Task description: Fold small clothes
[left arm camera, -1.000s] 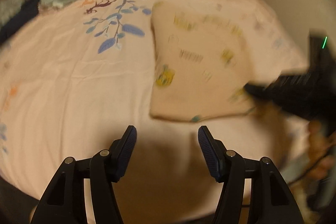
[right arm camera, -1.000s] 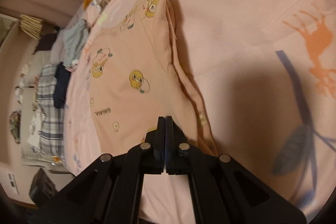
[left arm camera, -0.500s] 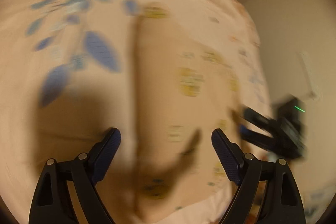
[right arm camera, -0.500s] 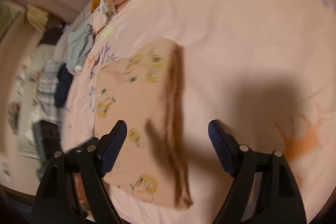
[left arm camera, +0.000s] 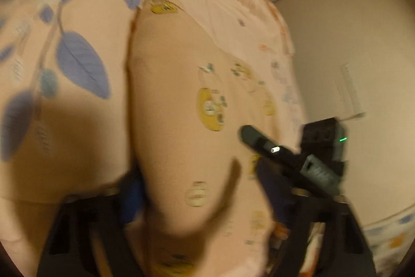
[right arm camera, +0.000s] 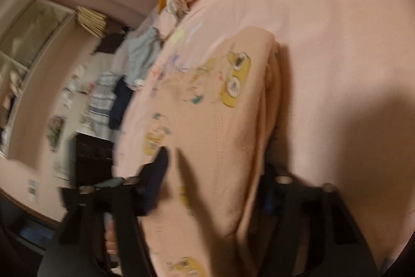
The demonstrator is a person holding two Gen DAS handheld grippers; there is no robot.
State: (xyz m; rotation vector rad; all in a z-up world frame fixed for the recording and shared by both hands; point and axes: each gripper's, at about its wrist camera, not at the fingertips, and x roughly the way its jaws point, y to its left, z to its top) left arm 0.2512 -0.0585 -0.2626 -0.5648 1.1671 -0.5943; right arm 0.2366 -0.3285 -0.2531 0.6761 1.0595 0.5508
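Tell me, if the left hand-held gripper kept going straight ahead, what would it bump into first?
Probably the folded peach garment with yellow cartoon prints: it already lies between the left hand-held gripper fingers, with the pink bedsheet under it. Blur makes depth uncertain.

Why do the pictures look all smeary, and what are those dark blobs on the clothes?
Left wrist view: motion blur smears the folded garment and the left gripper; its fingers cast a dark shadow. Right wrist view: same blur on the right gripper, shadow falling on the bedsheet; fisheye bends the edges.
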